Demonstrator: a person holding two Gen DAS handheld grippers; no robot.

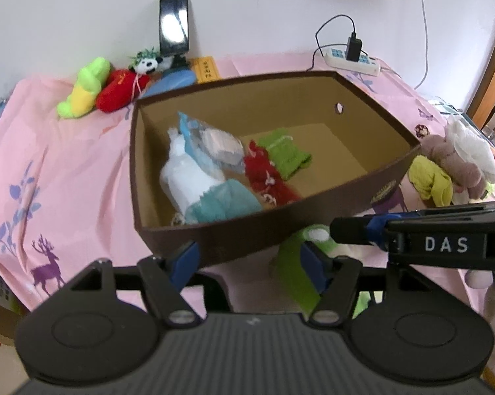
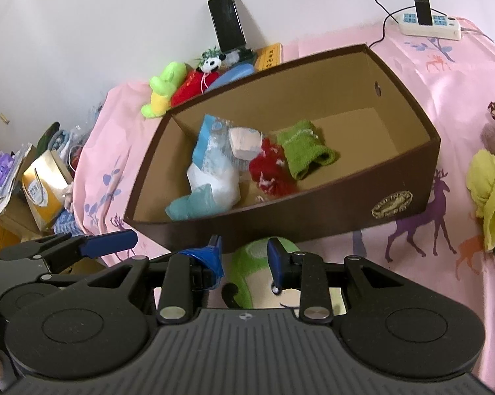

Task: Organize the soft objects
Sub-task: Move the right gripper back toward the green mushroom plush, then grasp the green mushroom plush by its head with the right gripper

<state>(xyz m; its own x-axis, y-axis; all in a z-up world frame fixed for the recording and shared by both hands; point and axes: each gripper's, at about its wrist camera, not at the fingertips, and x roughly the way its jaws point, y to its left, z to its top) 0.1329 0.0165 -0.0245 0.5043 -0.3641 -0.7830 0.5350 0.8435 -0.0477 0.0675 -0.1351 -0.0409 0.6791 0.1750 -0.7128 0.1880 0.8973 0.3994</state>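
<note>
Sitting on a pink cloth (image 2: 445,75) in front of the brown box (image 2: 313,217): a green plush (image 2: 247,263) with a cream patch and a white spot, fuzzy, lying just beside the box's near wall. Straddling it in the right wrist view, the right gripper (image 2: 244,256) with jaws spread, one blue finger on each side, contact with the plush not clear enough to tell. Hovering just to the left, the left gripper (image 1: 250,260), also spread wide and pinching nothing, its blue pads framing the box's near wall and the green plush (image 1: 290,263) low at right. Lying inside the box: a white bag (image 2: 214,177) with a blue top, a teal cloth (image 2: 188,205), a red knit (image 2: 270,174), a green knit (image 2: 303,154), all crowding the left half. Leaning by the back wall: a phone (image 2: 227,23) on a stand, with a green-yellow plush (image 2: 163,89), a red plush (image 2: 190,89) and a panda (image 2: 211,62) bunching below it. Resting at far right: a power strip (image 2: 428,26) with a black plug. Piling right of the box: a yellow-green cloth (image 2: 491,194) and a brownish plush (image 1: 458,164). Blocking the direct way from the green plush into the box: the tall near wall.
</note>
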